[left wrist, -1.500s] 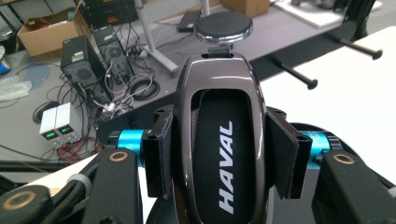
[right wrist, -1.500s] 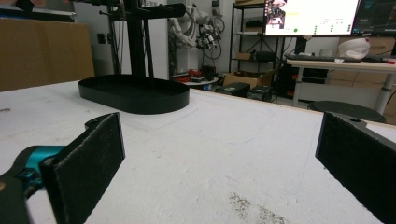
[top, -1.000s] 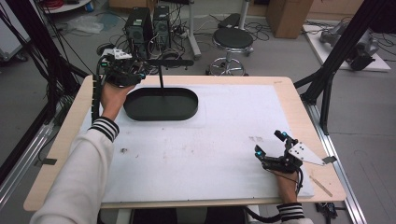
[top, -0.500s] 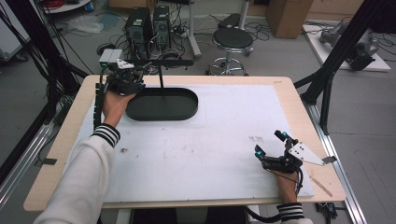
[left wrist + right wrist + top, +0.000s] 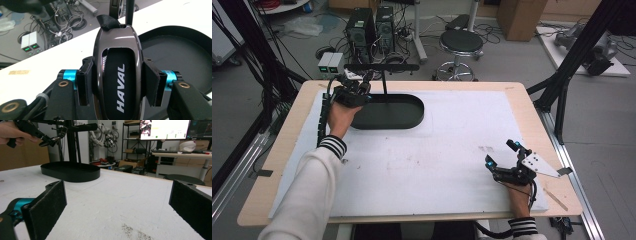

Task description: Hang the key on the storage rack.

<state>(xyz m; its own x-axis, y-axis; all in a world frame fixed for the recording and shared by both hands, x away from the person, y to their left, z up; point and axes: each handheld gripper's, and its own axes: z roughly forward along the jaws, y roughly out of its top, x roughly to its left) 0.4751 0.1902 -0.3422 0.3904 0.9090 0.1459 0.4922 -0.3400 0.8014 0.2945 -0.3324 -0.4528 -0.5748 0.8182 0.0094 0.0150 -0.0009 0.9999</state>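
Even overhead light is washing the white counter bright in the high view, casting only soft, faint shadows, and the picture is looking slightly soft and grainy. In the left gripper view a glossy key fob is catching a white streak of glare along its rim, while the floor behind is blurring. In the right gripper view the near pads are blurring, and a monitor is glowing overexposed.
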